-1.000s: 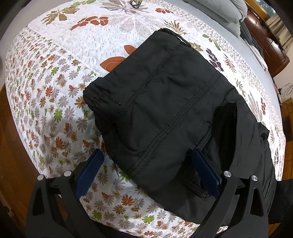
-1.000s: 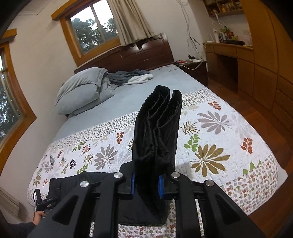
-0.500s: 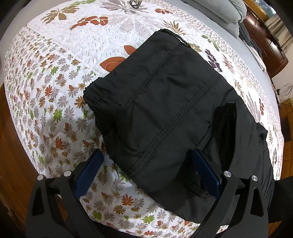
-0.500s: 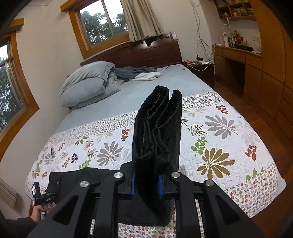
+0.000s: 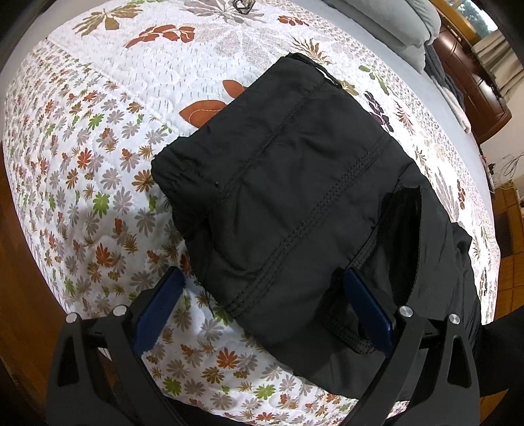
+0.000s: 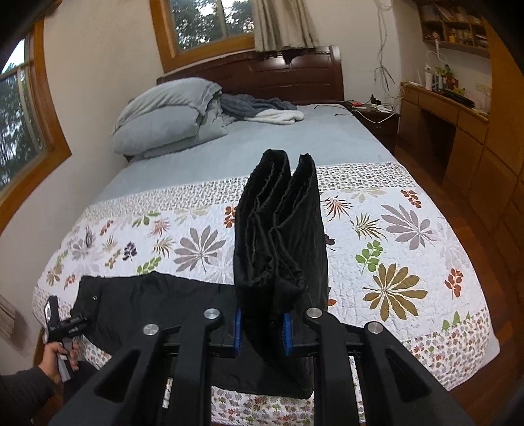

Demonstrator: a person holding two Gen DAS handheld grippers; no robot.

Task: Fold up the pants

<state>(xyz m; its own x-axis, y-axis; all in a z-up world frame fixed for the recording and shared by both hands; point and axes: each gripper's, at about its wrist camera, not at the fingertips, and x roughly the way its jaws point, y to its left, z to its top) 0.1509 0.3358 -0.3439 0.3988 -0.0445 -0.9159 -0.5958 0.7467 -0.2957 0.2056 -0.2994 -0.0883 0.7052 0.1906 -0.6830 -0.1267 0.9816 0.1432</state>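
Black pants (image 5: pixel 294 203) lie on the floral quilt (image 5: pixel 98 137), waist end nearest the left gripper. My left gripper (image 5: pixel 262 308) is open, its blue pads on either side of the waistband corner, just above the cloth. My right gripper (image 6: pixel 262 331) is shut on the bunched leg ends of the pants (image 6: pixel 281 236), held up off the bed so the cloth stands upright between the pads. The rest of the pants (image 6: pixel 157 301) lies flat near the bed's foot, with the left gripper (image 6: pixel 65 327) and hand at its far left end.
The bed has grey pillows (image 6: pixel 170 111) and a grey blanket (image 6: pixel 262 108) by the wooden headboard. A nightstand (image 6: pixel 376 118) and wooden desk (image 6: pixel 452 114) stand at the right. Wooden floor (image 6: pixel 484 327) surrounds the bed. A small black object (image 5: pixel 242 4) lies on the quilt.
The right gripper has drawn back and lifted slightly with the leg ends held; more of the room shows. The left gripper has stayed open over the waistband.
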